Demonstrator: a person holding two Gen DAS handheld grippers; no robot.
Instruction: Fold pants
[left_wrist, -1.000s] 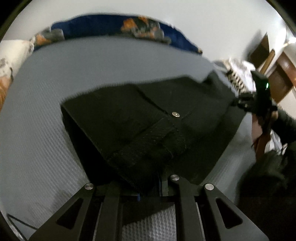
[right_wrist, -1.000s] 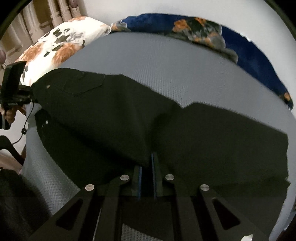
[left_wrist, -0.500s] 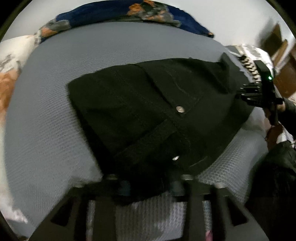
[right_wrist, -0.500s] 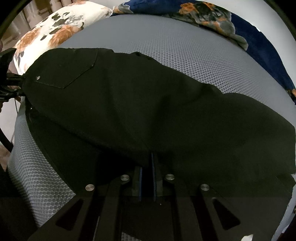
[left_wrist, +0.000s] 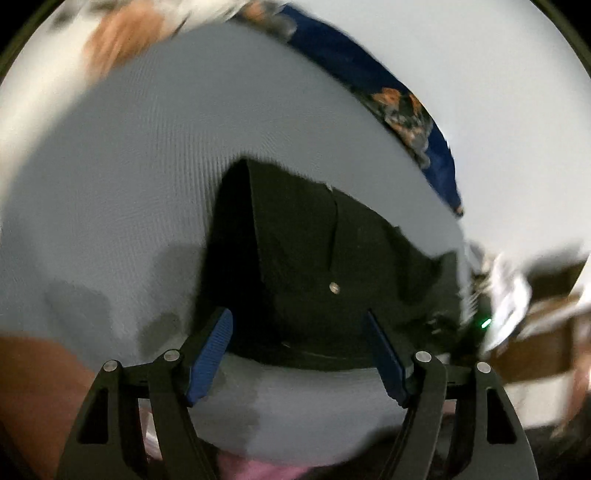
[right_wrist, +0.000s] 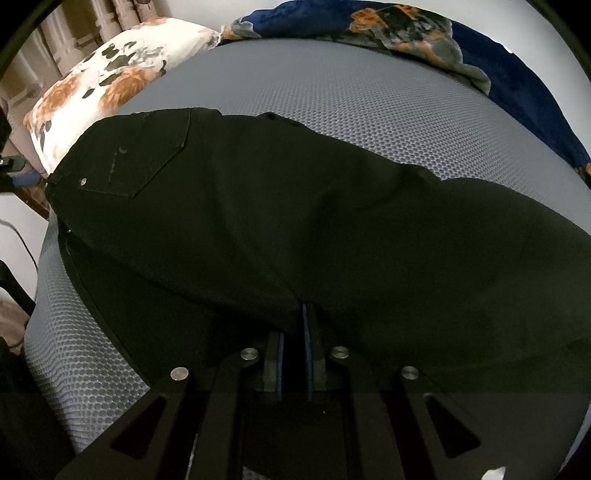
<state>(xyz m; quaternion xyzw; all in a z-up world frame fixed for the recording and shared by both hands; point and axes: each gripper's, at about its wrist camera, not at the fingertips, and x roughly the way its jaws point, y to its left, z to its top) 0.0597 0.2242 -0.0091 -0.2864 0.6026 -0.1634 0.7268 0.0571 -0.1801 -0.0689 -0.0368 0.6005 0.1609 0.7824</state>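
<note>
Grey mattress (right_wrist: 369, 103); pants (right_wrist: 295, 221) hide right gripper (right_wrist: 295, 325) tips; L view blurred.

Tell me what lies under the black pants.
The black pants lie on a grey textured mattress, visible all around them. Anything beneath the fabric itself is covered.

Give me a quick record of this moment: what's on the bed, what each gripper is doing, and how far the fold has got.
surface: grey bed
garment: black pants, folded lengthwise, back pocket up
left gripper: open, holding nothing, near the waistband
right gripper: shut on the pants' near edge
bedding: floral pillow, blue blanket
fold stage: leg on leg; crosswise fold not yet done
</note>
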